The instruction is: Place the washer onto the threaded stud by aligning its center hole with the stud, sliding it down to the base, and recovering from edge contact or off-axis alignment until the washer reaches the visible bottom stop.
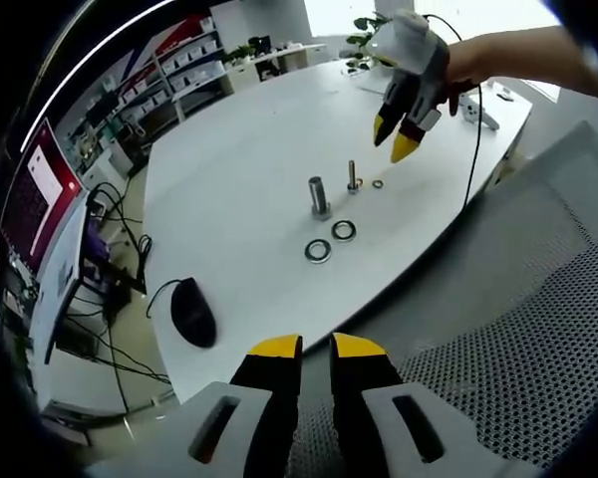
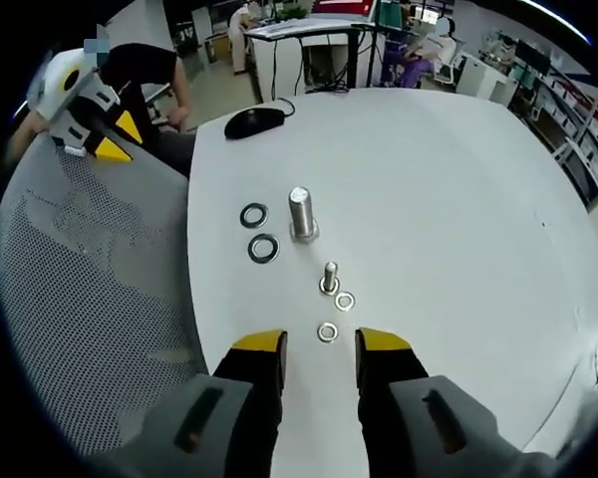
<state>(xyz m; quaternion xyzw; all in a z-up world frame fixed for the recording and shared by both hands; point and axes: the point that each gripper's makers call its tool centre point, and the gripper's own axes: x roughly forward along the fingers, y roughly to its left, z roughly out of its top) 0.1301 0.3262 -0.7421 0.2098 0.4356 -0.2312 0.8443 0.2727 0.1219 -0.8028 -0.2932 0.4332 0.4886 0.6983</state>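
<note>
On the white table (image 2: 448,199) a small threaded stud (image 2: 329,278) stands upright, with one small washer (image 2: 345,300) lying flat against its base. A second small washer (image 2: 327,332) lies just ahead of my right gripper (image 2: 322,344), which is open and holds nothing. The left gripper view has the same stud (image 1: 353,176) and a small washer (image 1: 378,183) beside it. The right gripper (image 1: 393,137) hovers above and beyond them there. My left gripper (image 1: 317,349) hangs back over the chair with a narrow gap between its jaws and nothing in them.
A thicker upright bolt (image 2: 300,214) stands beyond the stud, with two larger dark-rimmed washers (image 2: 254,214) (image 2: 263,247) to its left. A black mouse (image 2: 254,121) sits near the far table edge. A grey mesh chair (image 2: 90,279) stands against the table's side. People sit at desks behind.
</note>
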